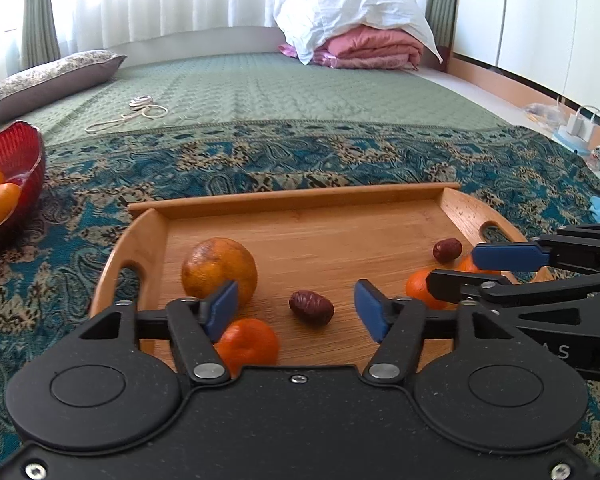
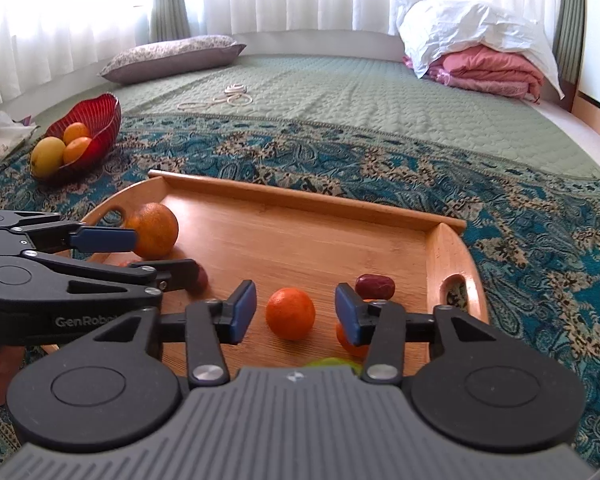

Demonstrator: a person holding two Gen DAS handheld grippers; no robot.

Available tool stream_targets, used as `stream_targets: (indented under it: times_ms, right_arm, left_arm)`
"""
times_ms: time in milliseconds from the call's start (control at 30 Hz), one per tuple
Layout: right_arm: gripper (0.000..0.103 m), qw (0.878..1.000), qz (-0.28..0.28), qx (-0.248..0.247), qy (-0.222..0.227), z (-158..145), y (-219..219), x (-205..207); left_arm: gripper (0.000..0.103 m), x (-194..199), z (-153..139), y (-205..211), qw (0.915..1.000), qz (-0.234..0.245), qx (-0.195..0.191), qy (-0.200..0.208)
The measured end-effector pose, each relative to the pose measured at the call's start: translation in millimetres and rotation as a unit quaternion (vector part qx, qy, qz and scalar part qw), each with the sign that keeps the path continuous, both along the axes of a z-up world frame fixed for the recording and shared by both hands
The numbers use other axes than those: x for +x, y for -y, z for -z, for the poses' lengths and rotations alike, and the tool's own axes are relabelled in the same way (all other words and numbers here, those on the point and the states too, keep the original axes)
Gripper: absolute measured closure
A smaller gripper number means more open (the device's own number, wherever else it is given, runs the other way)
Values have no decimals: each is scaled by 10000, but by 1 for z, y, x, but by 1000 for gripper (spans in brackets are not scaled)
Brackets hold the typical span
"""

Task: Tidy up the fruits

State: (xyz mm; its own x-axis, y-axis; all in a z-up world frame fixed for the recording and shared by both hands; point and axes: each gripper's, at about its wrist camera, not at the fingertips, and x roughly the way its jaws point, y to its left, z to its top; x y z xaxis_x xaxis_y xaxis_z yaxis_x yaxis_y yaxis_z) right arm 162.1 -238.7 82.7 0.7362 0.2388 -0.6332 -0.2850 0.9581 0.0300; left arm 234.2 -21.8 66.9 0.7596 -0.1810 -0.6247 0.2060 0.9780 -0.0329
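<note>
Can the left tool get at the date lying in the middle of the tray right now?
Probably yes. The left tool is open with the date lying free between its fingers, and nothing sits on top of it. The oranges lie off to the side.

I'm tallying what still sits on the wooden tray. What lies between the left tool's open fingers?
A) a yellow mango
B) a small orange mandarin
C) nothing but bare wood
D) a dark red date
D: in the left wrist view a dark red date lies on the tray between the left tool fingers, untouched by either pad.
</note>
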Motion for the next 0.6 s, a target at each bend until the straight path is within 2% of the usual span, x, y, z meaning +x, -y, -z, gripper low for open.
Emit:
stream_targets:
  times_ms: [100,200,400,600]
  right_arm:
    - [32,9999,48,3,154,-7,2,-8]
    - [26,9995,77,53,301,-13,4,-17]
    - [16,9981,137,17,606,-24,2,-34]
    - [14,9963,199,-17,830,-29,1,-52]
  left_arm:
    - [24,-8,-7,-4,9998,-147,43,88]
    - [18,-17,-14,-10,9995,-229,11,208]
    - [11,-34,-23,-20,9989,-359,-73,300]
    - [6,-51,-28,-24,9981,-451,-70,417]
